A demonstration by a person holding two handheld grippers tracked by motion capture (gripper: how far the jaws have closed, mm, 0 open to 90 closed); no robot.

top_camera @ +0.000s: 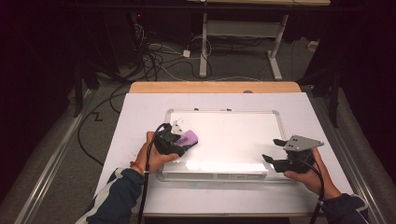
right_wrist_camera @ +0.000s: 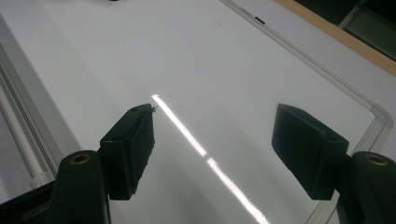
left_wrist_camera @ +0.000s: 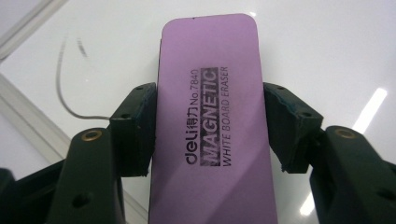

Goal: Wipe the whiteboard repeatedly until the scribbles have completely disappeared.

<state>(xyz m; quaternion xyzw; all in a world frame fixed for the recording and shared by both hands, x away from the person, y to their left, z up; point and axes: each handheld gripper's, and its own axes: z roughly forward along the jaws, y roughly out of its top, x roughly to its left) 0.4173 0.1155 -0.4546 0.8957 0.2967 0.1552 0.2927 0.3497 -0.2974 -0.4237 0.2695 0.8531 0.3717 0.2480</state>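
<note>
A framed whiteboard (top_camera: 224,114) lies flat on the table. My left gripper (top_camera: 180,140) is over its left part, shut on a purple magnetic whiteboard eraser (top_camera: 189,137). In the left gripper view the eraser (left_wrist_camera: 210,116) is clamped between both black pads, printed label up, above the glossy board (left_wrist_camera: 327,46), where a thin grey pen line (left_wrist_camera: 63,88) curves at the left. My right gripper (top_camera: 273,151) hovers over the board's right front part, open, with nothing between its jaws. In the right gripper view the gripper (right_wrist_camera: 212,140) looks over bare board (right_wrist_camera: 187,56) toward a rounded frame corner (right_wrist_camera: 380,116).
White paper (top_camera: 140,112) covers the table under the board, with a wooden edge (top_camera: 215,87) at the far side. Beyond the table are floor cables (top_camera: 159,60) and a white desk frame (top_camera: 243,30). Metal rails (top_camera: 56,158) run along both sides.
</note>
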